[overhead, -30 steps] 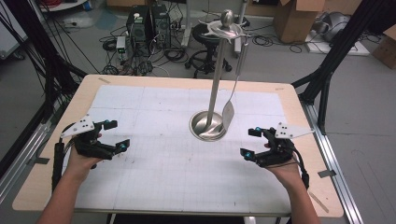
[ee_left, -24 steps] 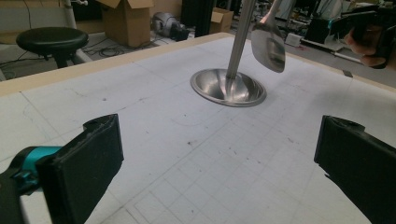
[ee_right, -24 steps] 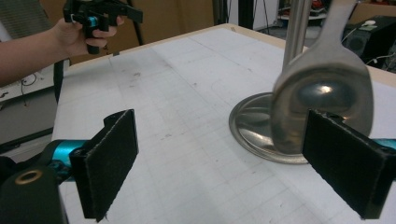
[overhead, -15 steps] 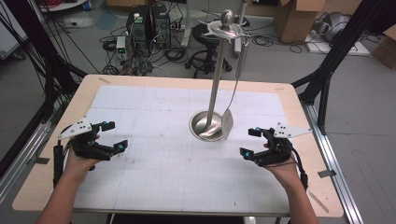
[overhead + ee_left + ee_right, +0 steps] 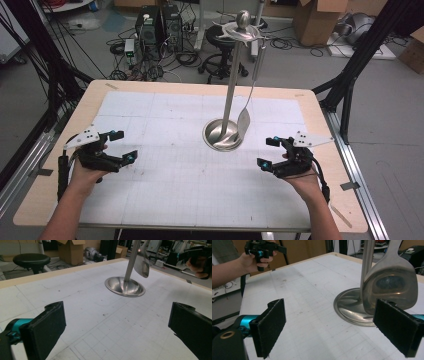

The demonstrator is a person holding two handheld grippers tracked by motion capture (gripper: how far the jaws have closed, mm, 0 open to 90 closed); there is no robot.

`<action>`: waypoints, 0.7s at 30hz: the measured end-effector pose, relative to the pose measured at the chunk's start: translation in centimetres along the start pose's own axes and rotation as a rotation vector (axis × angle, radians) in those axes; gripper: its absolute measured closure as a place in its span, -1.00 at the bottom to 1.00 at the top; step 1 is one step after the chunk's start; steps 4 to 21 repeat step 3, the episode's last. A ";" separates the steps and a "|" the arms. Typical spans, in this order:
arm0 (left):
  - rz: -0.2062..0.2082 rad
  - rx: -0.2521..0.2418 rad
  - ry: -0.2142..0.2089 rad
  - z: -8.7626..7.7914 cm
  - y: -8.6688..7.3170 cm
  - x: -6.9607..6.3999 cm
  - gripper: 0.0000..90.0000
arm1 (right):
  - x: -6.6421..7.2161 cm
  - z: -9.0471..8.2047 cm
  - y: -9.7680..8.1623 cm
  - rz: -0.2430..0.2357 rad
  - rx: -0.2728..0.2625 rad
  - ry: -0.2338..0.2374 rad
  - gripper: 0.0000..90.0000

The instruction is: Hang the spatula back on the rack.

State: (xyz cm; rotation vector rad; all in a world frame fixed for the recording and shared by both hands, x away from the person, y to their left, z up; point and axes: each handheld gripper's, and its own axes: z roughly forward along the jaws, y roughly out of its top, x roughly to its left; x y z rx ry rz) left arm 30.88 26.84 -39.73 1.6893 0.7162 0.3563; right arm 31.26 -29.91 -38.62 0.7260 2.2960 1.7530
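Near edge of the table (image 5: pixel 60 200): two forearms come in from the bottom, each hand holding a gripper low over the white grid mat (image 5: pixel 170 170). Left gripper (image 5: pixel 122 146) sits at the mat's left side, jaws spread wide apart, nothing between them; in the left gripper view its black pads (image 5: pixel 47 327) frame bare mat. Right gripper (image 5: pixel 267 152) sits at the mat's right side, jaws also wide apart, nothing gripped; in the right gripper view its pads (image 5: pixel 270 325) stand either side of open mat.

Farther in, right of mat centre: a steel stand (image 5: pixel 231 90) with a round dish base (image 5: pixel 216 140) resting on the mat, pole upright. A metal spatula (image 5: pixel 243 122) hangs from the stand's top, blade down just above the base. It is near the right gripper, apart from it.

Beyond the table: stool (image 5: pixel 220 37), computer towers (image 5: pixel 157 20), cardboard boxes (image 5: pixel 315 20), cables on the floor.
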 end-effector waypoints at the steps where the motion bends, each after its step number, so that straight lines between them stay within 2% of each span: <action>1: 0.000 0.000 0.000 0.0 0.0 0.0 -0.96 | 0.1 0.0 0.0 0.000 0.003 0.007 -0.77; 2: -0.002 0.000 0.001 0.0 0.0 0.0 -0.96 | 0.1 0.1 0.1 -0.011 -0.001 0.006 -0.77; 21: 0.000 0.002 0.001 0.0 0.0 0.1 -0.96 | 0.2 0.1 0.1 -0.009 0.003 0.013 -0.77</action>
